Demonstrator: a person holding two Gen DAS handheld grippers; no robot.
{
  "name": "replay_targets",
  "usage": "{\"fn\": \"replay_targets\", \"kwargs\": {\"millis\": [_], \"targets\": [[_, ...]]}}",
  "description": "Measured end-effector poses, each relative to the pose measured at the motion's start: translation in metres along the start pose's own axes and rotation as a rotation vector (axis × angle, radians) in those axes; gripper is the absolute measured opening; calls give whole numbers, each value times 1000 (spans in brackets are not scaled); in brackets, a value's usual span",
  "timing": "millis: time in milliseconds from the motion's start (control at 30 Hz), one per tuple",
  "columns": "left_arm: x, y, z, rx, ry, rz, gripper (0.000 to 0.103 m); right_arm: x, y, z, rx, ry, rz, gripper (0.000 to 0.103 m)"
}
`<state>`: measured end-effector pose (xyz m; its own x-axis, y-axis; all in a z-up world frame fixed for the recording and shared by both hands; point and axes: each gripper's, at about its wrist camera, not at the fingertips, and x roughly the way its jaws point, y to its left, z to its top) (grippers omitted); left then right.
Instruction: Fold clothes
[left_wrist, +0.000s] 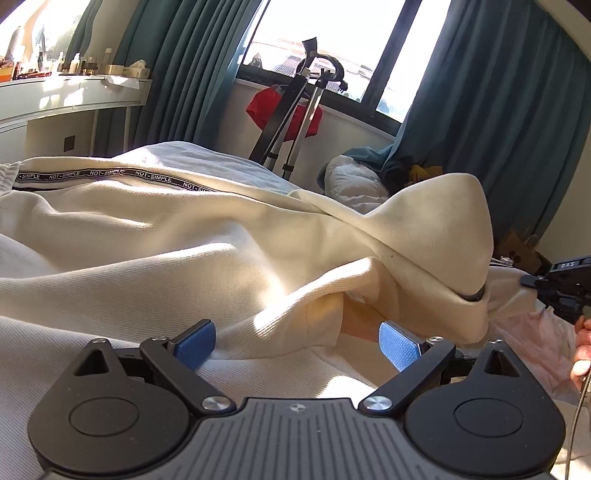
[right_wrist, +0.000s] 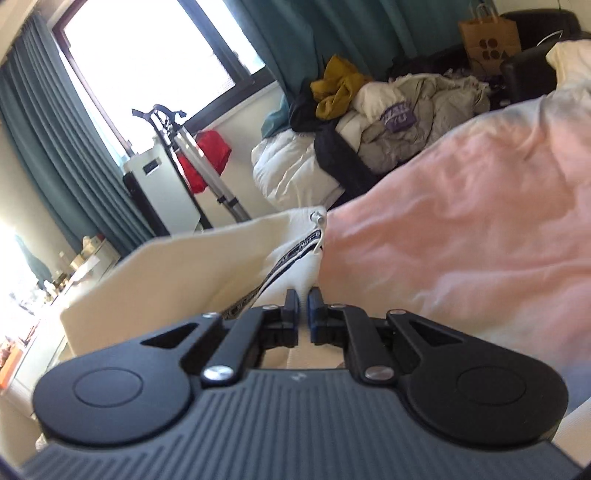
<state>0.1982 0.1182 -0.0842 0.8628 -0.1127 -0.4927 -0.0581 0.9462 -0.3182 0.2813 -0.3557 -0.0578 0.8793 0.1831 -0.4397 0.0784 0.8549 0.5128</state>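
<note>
A cream hooded jacket (left_wrist: 192, 236) with a black "NOT-SIMPLE" tape stripe (left_wrist: 110, 175) lies spread over the bed. My left gripper (left_wrist: 297, 345) is open, its blue pads on either side of a fold of the jacket's ribbed hem. My right gripper (right_wrist: 303, 301) is shut on the jacket's white fabric (right_wrist: 295, 269) by the striped zipper edge and holds it raised. The right gripper also shows at the right edge of the left wrist view (left_wrist: 535, 282), pulling the hood (left_wrist: 436, 229) up into a peak.
A pink sheet (right_wrist: 461, 221) covers the bed to the right. A pile of clothes (right_wrist: 388, 110) lies beyond it. A stand with a red garment (left_wrist: 284, 110) is by the window. A white vanity (left_wrist: 74, 96) stands at the far left.
</note>
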Motion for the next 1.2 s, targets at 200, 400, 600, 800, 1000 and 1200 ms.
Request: {"fn": "replay_targets", "kwargs": {"millis": [200,400,600,800,1000,1200], "targets": [[-1,-11,-1,36,-8,4,97,-43,-49,65,-21,-92,-159,8],[2,-8,-1,25,-1,0,97,-83,-98,128,-30,-205,-327,8],[6,-10,-2,43,8,-5,97,-94,-137,129,-40,-237,-378,8],[9,-13,-5,75,23,-2,97,-87,-198,73,149,-154,-383,11],[10,-9,-5,28,34,-10,97,-118,-228,11,349,-262,-339,43],[6,-9,-7,2,37,-11,97,-133,-236,-24,564,-270,-227,50]]}}
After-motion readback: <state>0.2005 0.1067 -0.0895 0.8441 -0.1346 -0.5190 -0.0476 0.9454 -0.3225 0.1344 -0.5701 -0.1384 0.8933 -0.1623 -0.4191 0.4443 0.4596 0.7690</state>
